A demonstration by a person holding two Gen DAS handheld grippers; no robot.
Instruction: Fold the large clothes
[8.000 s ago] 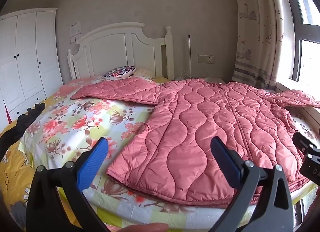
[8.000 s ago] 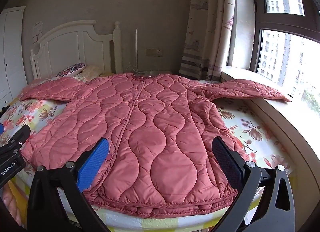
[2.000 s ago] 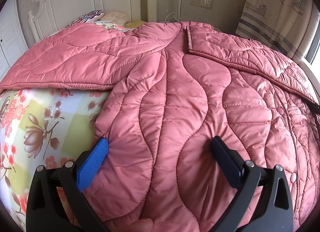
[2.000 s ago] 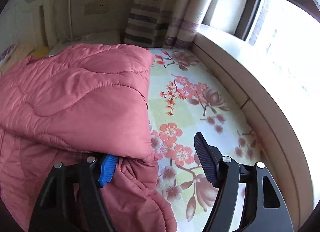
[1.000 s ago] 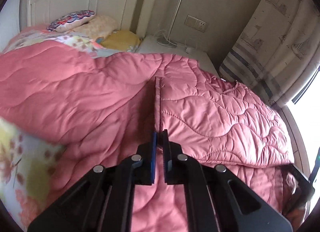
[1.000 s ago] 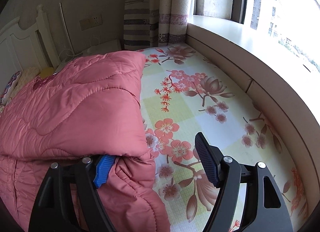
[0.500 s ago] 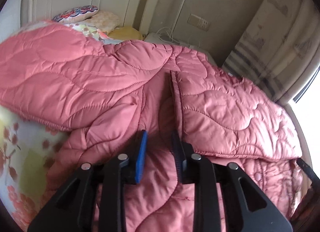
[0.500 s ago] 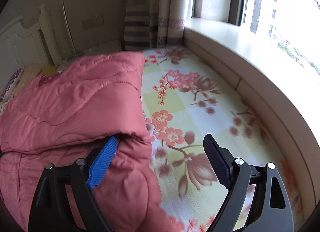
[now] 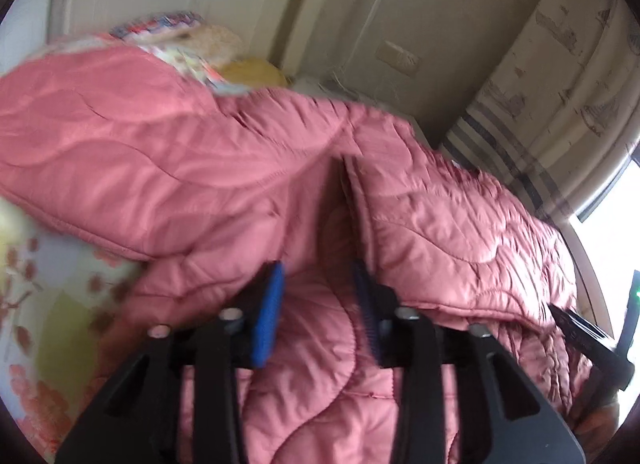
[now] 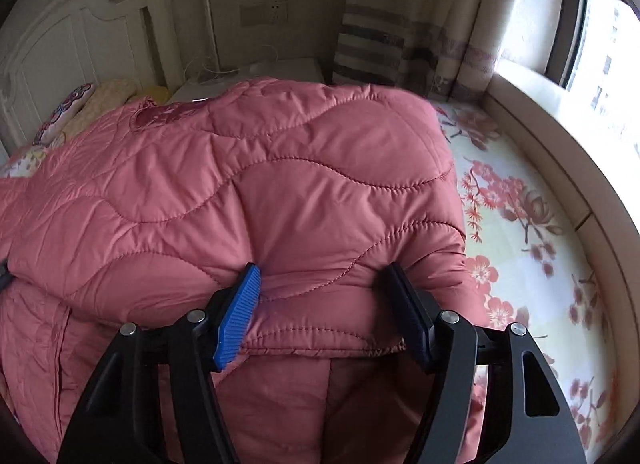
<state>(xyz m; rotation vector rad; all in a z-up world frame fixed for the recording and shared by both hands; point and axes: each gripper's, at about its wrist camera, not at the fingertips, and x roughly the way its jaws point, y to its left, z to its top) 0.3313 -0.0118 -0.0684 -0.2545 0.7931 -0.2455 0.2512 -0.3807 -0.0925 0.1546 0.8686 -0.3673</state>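
A pink quilted jacket [image 9: 200,168] lies on the floral bed, its right sleeve folded across the body [image 9: 460,232]. My left gripper [image 9: 318,304] is open with a narrow gap, just above the jacket's body beside the folded sleeve's cuff edge, holding nothing. In the right wrist view the jacket [image 10: 280,184] fills the middle. My right gripper [image 10: 324,304] is open, its fingers pressed against the folded sleeve's near edge from both sides, with fabric between them. The right gripper's black body [image 9: 584,336] shows at the left wrist view's right edge.
The floral bedsheet [image 10: 520,232] lies bare to the right, bounded by a window ledge [image 10: 560,152]. A white headboard [image 10: 72,36], pillows [image 10: 84,104], a curtain [image 10: 400,32] and a white nightstand [image 10: 280,68] stand at the far end. Bedsheet [image 9: 48,304] also shows on the left.
My left gripper opened from shut and pulled back from the sleeve cuff. My right gripper moved left onto the folded sleeve's edge and its jaws narrowed around the fabric.
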